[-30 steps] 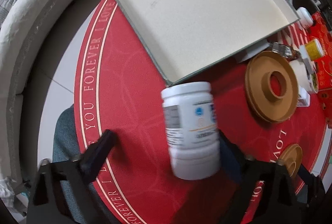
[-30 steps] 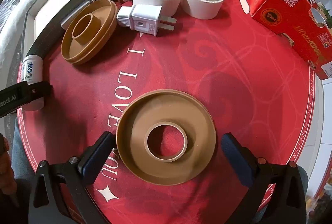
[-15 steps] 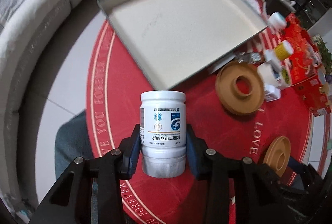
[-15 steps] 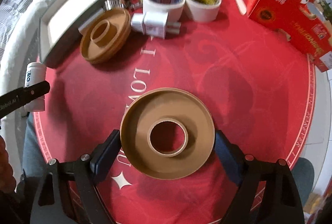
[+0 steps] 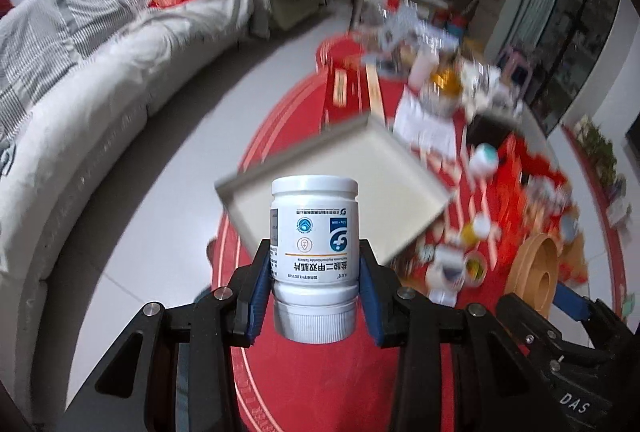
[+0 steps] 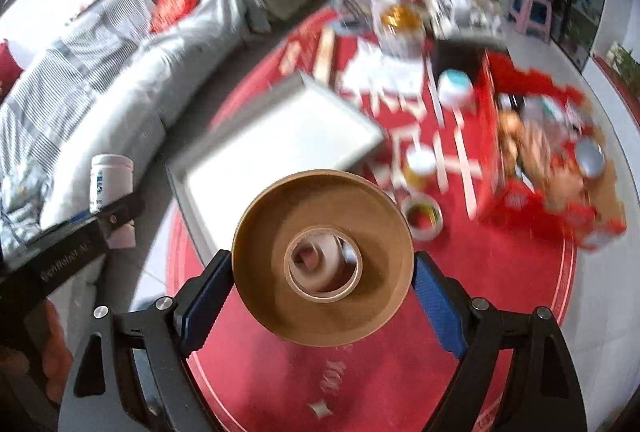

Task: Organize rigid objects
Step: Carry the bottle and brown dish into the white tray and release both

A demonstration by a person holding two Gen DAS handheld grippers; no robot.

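Pill bottle and brown spool both held clear of the table

Pill bottle (image 5: 314, 252), white with a ribbed cap, sits upside down in the left gripper (image 5: 314, 294), cap toward the camera, blue pads pinching its lower body from both sides. Brown spool (image 6: 322, 258), a flanged disc with an open core, is clamped at its rim across the right gripper (image 6: 322, 292). Both are off the red tablecloth (image 6: 400, 372).

Risks, as judged:
- Spool is held only at 2 points on a curved rim; a tilt or jolt could let it pivot or slip out
- Bottle is gripped near the cap end, so its longer part stands beyond the pads and may rock on a sharp swing
- The 2 grippers work close together; a crossing path could knock one load against the other

Containers:
- White tray (image 5: 360, 176) lies near the table's left edge, past both grippers; its visible floor is bare
- Red carton (image 6: 536, 168) at the right edge holds mixed items, too blurred to name
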